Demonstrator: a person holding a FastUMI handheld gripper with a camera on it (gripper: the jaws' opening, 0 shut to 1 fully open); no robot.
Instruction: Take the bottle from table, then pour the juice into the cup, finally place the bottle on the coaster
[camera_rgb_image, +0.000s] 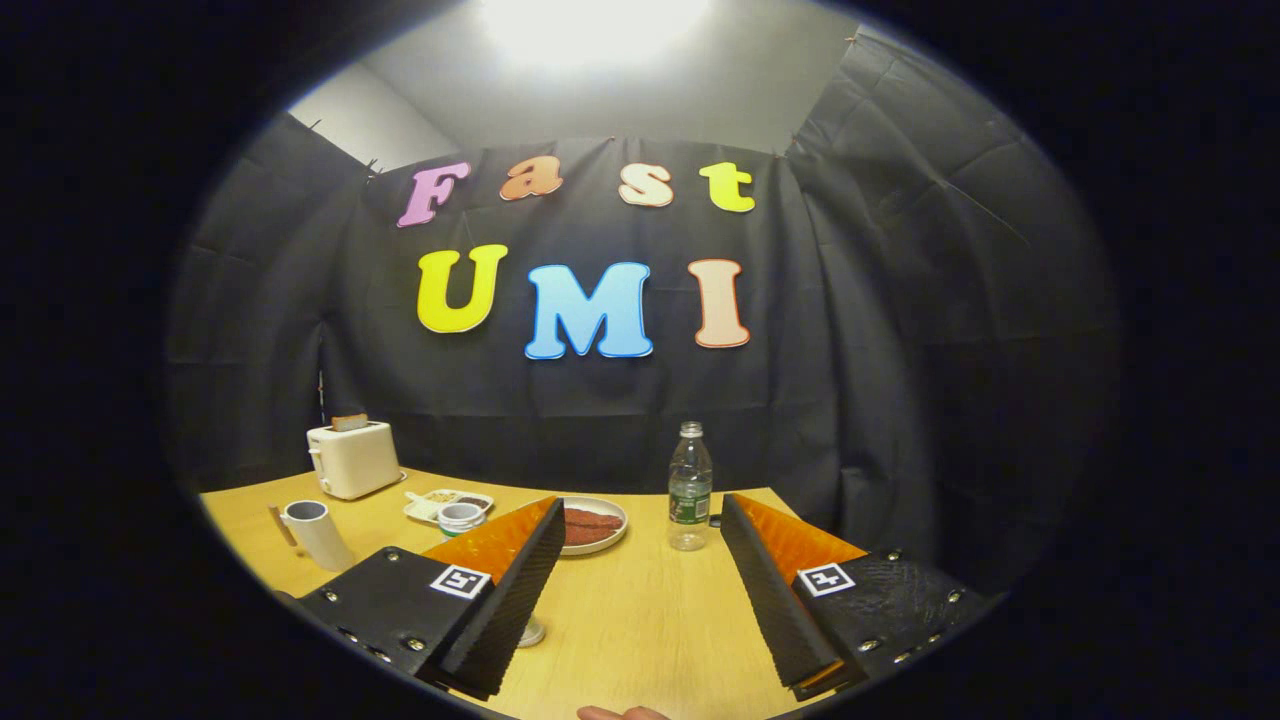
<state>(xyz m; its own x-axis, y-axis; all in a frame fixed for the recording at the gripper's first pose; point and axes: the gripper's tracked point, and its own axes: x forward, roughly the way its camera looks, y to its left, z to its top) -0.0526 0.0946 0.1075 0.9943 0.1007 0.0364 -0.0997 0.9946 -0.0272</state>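
My tool (640, 545) is spread wide and empty; the bottle (690, 487) stands untouched on the tabletop (640, 620) just ahead, so every step remains.

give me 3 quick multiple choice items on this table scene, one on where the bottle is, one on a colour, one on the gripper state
1. Where does the bottle stand?
A. between the fingers
B. beyond the fingers, right of the plate
C. on top of the toaster

2. What colour is the toaster?
A. cream white
B. red
C. blue

3. How is the gripper?
A. shut on the bottle
B. shut on nothing
C. open

Answers: 1 B, the bottle stands upright on the table ahead of the fingers, beside the plate. 2 A, its body is pale cream. 3 C, the fingers stand wide apart with bare table between them.
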